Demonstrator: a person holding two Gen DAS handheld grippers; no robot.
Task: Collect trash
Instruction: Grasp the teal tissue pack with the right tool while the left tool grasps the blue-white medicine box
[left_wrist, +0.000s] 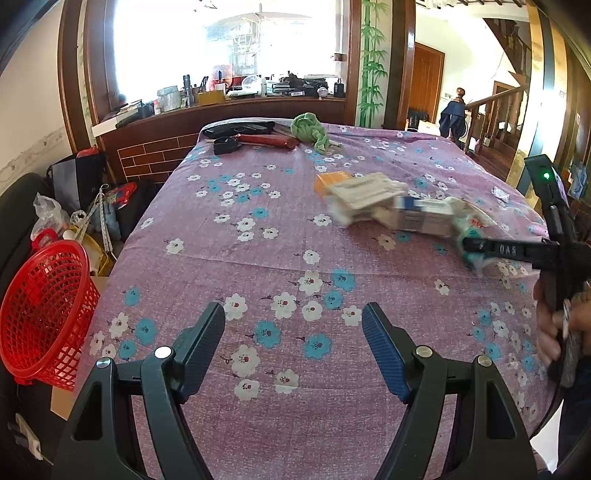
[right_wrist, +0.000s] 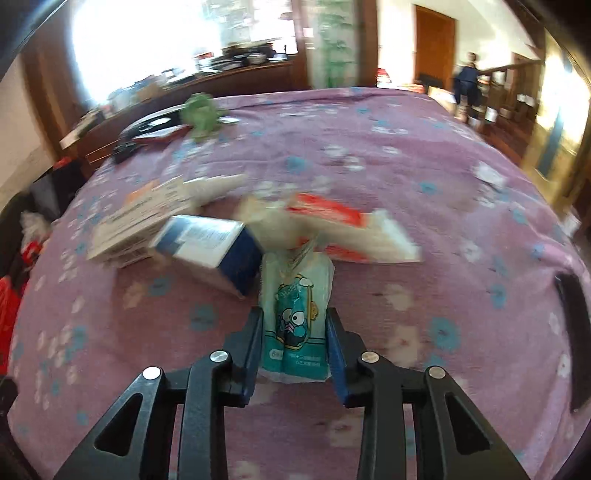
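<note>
Teal plastic tissue packet (right_wrist: 295, 321), printed with a cartoon bird face, sits clamped between the blue-padded fingers of the right gripper (right_wrist: 294, 314), its sides pressed by both pads and its far end poking out ahead of the tips. The wrapper is pale and crinkled at the edges, with small white lettering along the bottom. Just beyond it, on the purple flowered tablecloth (left_wrist: 258, 258), lies a blurred heap of rubbish: a white-and-blue carton (right_wrist: 210, 247) to the left, flat pale cardboard boxes (right_wrist: 136, 225) behind that, and an orange-and-white wrapper (right_wrist: 343, 229) to the right. The left gripper (left_wrist: 293, 314) hangs over bare cloth with its jaws spread wide and nothing between them, well apart from the heap. A red plastic mesh basket (left_wrist: 44, 314) stands off the table's left edge. A green crumpled cloth (left_wrist: 308, 129) rests at the far end.
</note>
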